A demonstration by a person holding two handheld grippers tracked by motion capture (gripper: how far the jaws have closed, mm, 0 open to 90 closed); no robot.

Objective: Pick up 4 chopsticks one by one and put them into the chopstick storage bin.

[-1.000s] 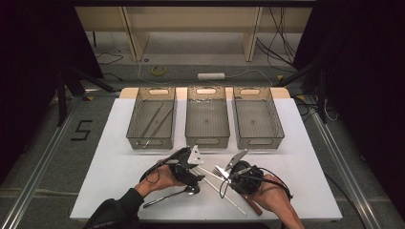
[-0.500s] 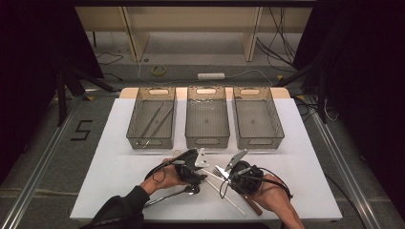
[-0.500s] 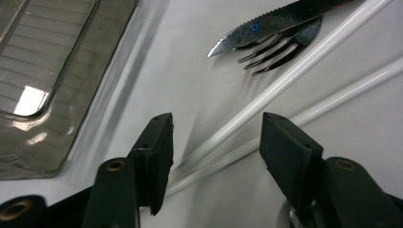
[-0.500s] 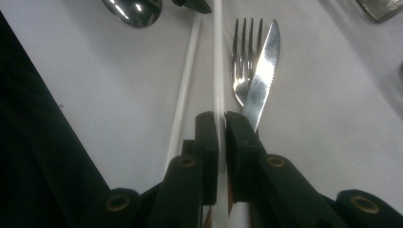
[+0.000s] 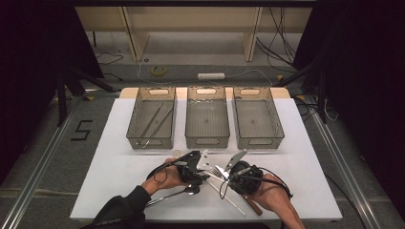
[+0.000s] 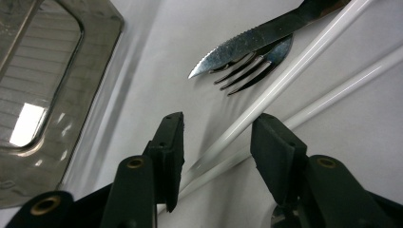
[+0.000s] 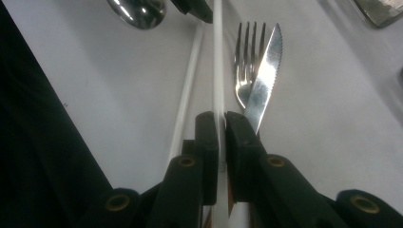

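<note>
On the white bench (image 5: 119, 167), three mesh baskets in a row at the far side. Left basket (image 5: 152, 117) holding thin metal utensils, too small to name; middle basket (image 5: 207, 117) and right basket (image 5: 255, 117) just beside it in turn.

Nearer the bench's front edge, at left: a hand (image 5: 165, 177) carrying the left gripper (image 6: 216, 142), fingers (image 6: 168, 147) apart and just now closing. Between them, the ends of two white chopsticks, not yet pressed by either pad; upper chopstick (image 6: 285, 76) running up and away to the right, lower chopstick (image 6: 342, 88) alongside it. Below that hand, a spoon (image 5: 184, 192) flat on the bench.

At centre, a fork (image 7: 244, 71) lying on the bench with a serrated knife (image 7: 263, 80) laid across its tines, both just beside the chopsticks.

At right: the right gripper (image 7: 221, 137), fingers (image 7: 206, 147) clamped tight on one white chopstick (image 7: 218, 57), held lengthwise and pointing toward the left gripper. Second chopstick (image 7: 187, 90) loose on the bench just left of it in the right gripper view.
</note>
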